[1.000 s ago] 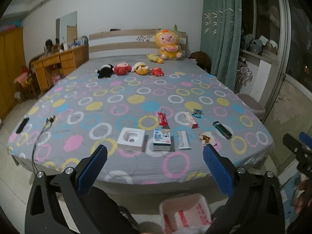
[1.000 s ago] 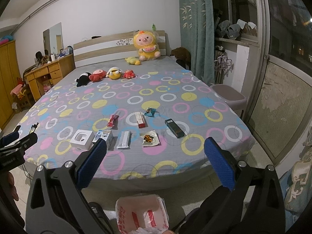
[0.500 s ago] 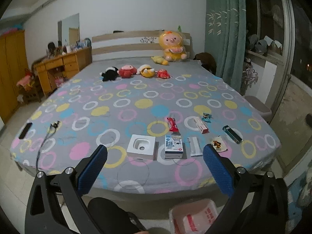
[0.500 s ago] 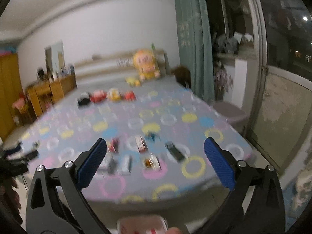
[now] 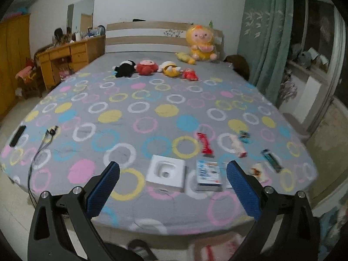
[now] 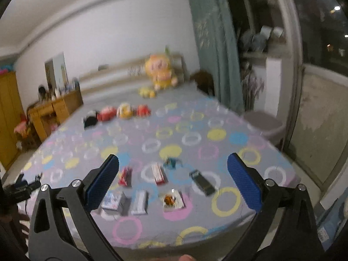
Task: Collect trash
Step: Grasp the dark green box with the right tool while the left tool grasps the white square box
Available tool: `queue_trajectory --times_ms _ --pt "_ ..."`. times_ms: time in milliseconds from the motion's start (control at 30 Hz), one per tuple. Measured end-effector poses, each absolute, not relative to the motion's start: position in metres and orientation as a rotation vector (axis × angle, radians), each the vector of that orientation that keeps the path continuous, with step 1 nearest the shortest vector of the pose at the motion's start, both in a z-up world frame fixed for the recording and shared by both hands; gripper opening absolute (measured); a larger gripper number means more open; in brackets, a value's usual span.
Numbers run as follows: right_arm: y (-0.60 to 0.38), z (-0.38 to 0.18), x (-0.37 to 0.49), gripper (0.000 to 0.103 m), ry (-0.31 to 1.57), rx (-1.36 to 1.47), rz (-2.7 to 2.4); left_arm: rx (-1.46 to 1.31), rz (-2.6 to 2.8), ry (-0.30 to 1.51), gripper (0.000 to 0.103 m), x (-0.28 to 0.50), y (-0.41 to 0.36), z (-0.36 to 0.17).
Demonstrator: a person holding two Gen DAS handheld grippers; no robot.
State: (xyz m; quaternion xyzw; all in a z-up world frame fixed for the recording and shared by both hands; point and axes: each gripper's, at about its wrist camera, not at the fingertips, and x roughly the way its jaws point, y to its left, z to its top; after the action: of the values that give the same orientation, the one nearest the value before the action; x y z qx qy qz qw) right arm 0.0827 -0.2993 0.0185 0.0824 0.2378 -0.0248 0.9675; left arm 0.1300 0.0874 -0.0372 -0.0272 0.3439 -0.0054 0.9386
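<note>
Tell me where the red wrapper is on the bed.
In the left wrist view, the red wrapper lies near the bed's foot edge, right of centre, between the yellow ring and the pink-and-white box, just beyond the blue-and-white carton.

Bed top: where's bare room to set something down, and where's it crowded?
Free: the wide sheet between the plush row and the trash, plus the stretch between cable and white box. Crowded: near-right edge, from white box to dark pack.
</note>
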Motion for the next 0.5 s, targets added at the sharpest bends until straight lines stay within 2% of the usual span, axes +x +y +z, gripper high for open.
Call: queue_trajectory --times_ms 233,500 --pt "-0.299 -0.036 0.183 0.098 0.754 0.081 -0.062 -0.035 0.002 0.825 0.096 0.199 0.104 -0.08" --pt "-0.318 -0.125 0.274 0.098 1.001 0.055 -0.078 -0.086 -0.019 0.98 0.096 0.27 0.128 -0.147"
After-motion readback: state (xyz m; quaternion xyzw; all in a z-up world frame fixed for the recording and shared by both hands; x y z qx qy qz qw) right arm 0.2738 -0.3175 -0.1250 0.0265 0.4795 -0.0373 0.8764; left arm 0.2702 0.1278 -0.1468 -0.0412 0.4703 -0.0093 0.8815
